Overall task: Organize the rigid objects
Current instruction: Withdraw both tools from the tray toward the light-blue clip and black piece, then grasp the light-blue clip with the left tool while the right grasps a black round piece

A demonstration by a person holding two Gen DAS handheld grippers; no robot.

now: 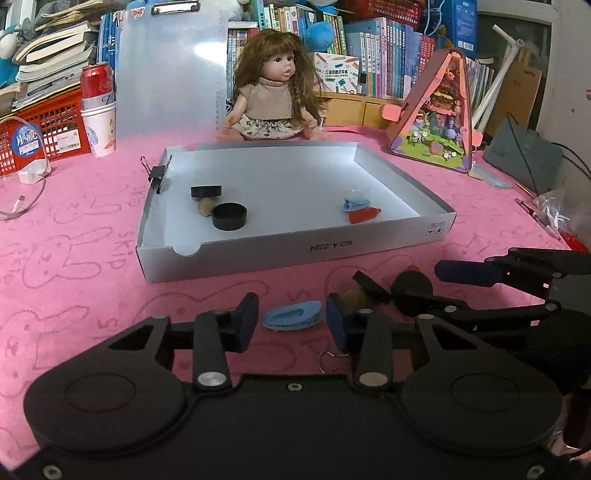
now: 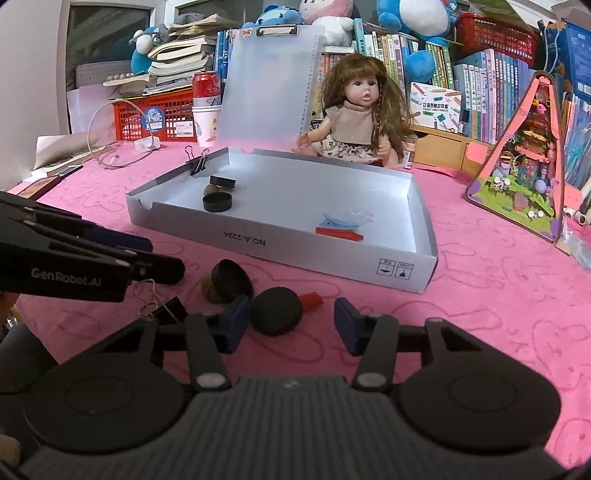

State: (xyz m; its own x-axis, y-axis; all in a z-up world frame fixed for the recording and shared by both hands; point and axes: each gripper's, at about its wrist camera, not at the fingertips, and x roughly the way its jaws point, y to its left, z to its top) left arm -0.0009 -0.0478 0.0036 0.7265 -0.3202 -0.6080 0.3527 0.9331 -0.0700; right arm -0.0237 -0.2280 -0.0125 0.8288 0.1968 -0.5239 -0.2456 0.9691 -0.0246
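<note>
Pink rabbit-print tablecloth (image 1: pixel 74 229) before crowded bookshelves (image 1: pixel 388 48), plush toys (image 2: pixel 413 14), a red crate (image 1: pixel 59 125).

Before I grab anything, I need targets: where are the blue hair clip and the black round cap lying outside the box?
blue hair clip (image 1: pixel 291 313): left wrist view, middle of its top.
black round cap (image 2: pixel 276 311): right wrist view, centre of its face.

Two matte black handheld grippers showing off blue finger pads

The left gripper (image 1: pixel 291 321) is wearing silver pivot screws, round raised discs and triangular cut-outs on its linkage arms; the right gripper (image 2: pixel 286 325) is showing a ribbed grey body, while white "GenRobot.AI" lettering is running along the left one's side.
</note>
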